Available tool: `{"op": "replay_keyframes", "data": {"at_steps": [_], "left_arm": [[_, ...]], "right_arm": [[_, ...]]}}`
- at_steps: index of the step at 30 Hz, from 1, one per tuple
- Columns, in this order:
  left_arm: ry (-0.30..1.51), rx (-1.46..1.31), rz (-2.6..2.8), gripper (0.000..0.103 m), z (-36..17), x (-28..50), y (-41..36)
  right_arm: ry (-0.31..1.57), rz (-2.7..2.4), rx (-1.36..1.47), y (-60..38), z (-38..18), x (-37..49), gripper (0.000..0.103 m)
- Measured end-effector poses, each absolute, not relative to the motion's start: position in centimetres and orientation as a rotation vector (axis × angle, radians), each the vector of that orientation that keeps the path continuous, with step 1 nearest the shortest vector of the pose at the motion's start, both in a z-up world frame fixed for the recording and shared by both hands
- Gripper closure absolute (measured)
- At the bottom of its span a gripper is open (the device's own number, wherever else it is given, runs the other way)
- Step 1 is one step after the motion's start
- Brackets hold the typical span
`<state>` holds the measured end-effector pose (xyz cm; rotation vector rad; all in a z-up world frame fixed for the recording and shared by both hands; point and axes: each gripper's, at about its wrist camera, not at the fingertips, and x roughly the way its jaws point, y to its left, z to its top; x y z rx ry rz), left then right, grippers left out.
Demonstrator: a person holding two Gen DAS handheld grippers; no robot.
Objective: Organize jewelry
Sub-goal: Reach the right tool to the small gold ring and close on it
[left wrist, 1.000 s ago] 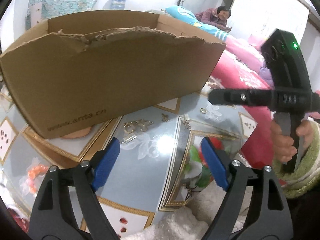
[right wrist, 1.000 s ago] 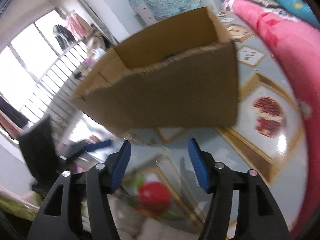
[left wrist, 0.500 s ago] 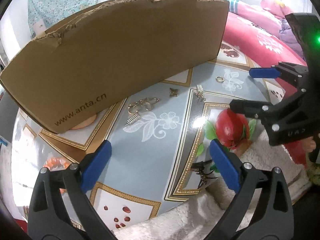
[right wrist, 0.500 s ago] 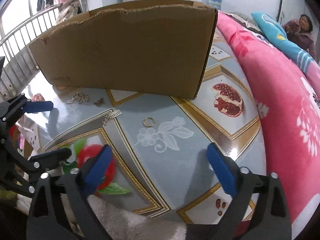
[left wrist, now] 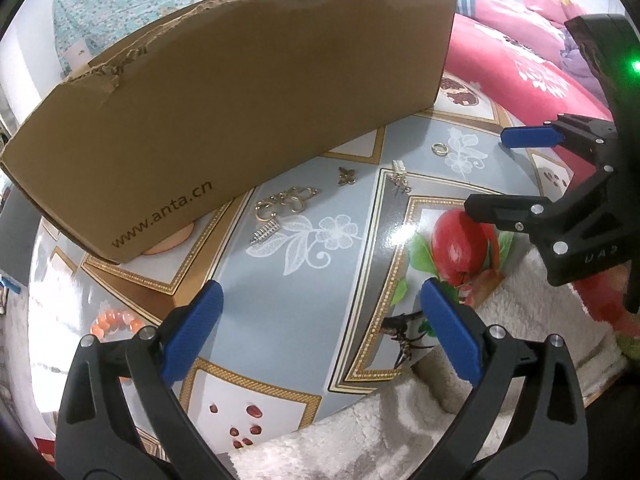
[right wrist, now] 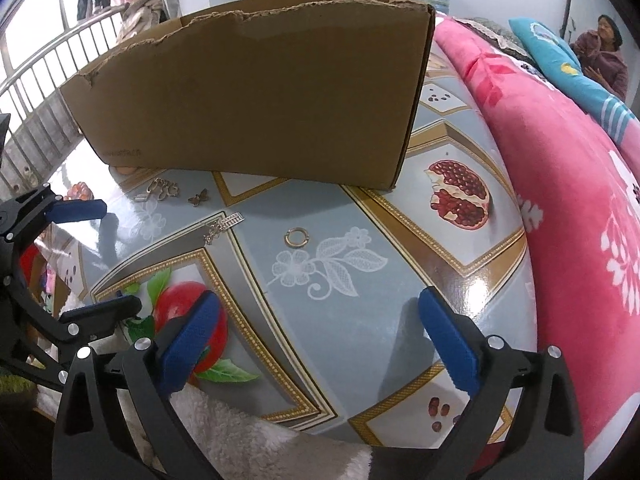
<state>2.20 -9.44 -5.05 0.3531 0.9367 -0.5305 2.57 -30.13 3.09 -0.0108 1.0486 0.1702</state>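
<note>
Small gold jewelry lies on the patterned table in front of a brown cardboard box (left wrist: 248,104). A gold ring (left wrist: 439,148) lies apart, also in the right wrist view (right wrist: 296,237). A butterfly charm (left wrist: 346,176), a strip-shaped piece (left wrist: 400,176) and a cluster of gold pieces (left wrist: 286,202) lie near the box. An orange bead bracelet (left wrist: 116,320) lies at the table's left edge. My left gripper (left wrist: 320,328) is open and empty above the near table. My right gripper (right wrist: 316,338) is open and empty, and also shows in the left wrist view (left wrist: 504,172).
The box (right wrist: 256,96) stands across the back of the table (right wrist: 360,320). A pink blanket (right wrist: 560,200) lies along the right side. A white fleece cloth (left wrist: 400,420) hangs at the near edge. A person (right wrist: 602,52) sits far back.
Both grippers have pulled back and tilted down toward the table, so more of the tabletop and jewelry shows. Both stay open and empty.
</note>
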Motion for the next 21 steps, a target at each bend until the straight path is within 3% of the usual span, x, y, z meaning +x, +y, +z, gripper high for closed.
{"op": "replay_keyframes", "data": {"at_steps": [17,18,21], "left_arm": [[0.896,0.36,-0.506,0.007,-5.3,1.5,-9.6],[0.895,0.36,-0.508,0.007,-5.3,1.5,-9.6],[0.886,0.364,-0.518,0.007,-5.3,1.5,-9.5]], "right_arm": [[0.91,0.206,0.052,-30.3,5.1,1.8,0.007],[0.9,0.211,0.047,-30.2,5.2,1.9,0.009],[0.893,0.222,0.026,-29.7,5.3,2.3,0.028]]}}
